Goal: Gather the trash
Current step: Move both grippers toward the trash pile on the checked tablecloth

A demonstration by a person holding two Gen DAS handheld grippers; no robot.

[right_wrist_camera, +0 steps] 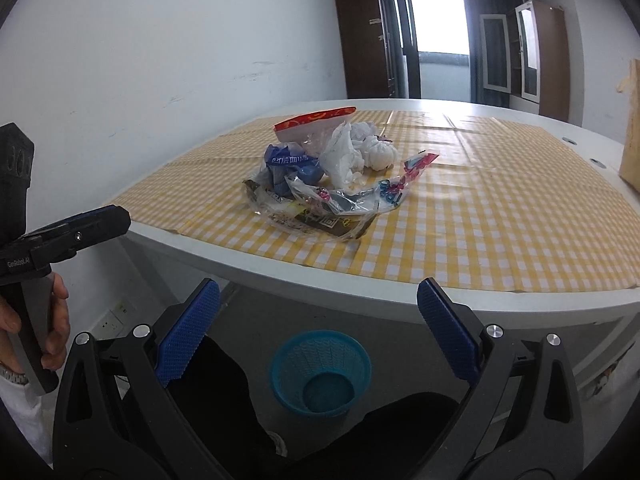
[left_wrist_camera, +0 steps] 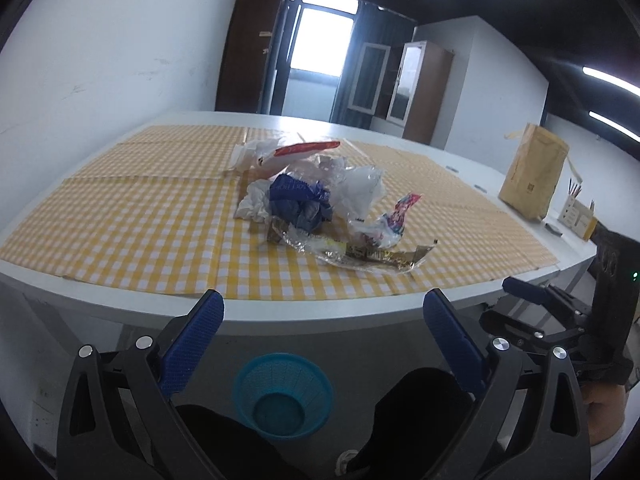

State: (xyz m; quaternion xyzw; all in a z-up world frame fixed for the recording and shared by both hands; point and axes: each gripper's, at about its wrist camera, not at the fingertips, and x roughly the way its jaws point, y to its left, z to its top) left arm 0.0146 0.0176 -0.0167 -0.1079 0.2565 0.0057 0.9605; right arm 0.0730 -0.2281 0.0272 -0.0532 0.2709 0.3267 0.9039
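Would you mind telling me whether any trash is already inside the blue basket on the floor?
No, the blue basket shows only its bare mesh wall and bottom.

A white desk with a rounded front edge carries a yellow-and-white checked cloth that covers most of its top, laid in joined sheets with visible seams. On the cloth, near the middle, lies a heap of trash: a crumpled blue wrapper, white and clear plastic bags, a red-edged white packet at the back, a pink-and-blue printed wrapper and a flat gold-and-clear wrapper nearest the front edge. At the right end a brown paper bag stands upright on the bare white surface, with a small holder of pencils just beside it. On the floor below the desk stands a blue mesh basket.
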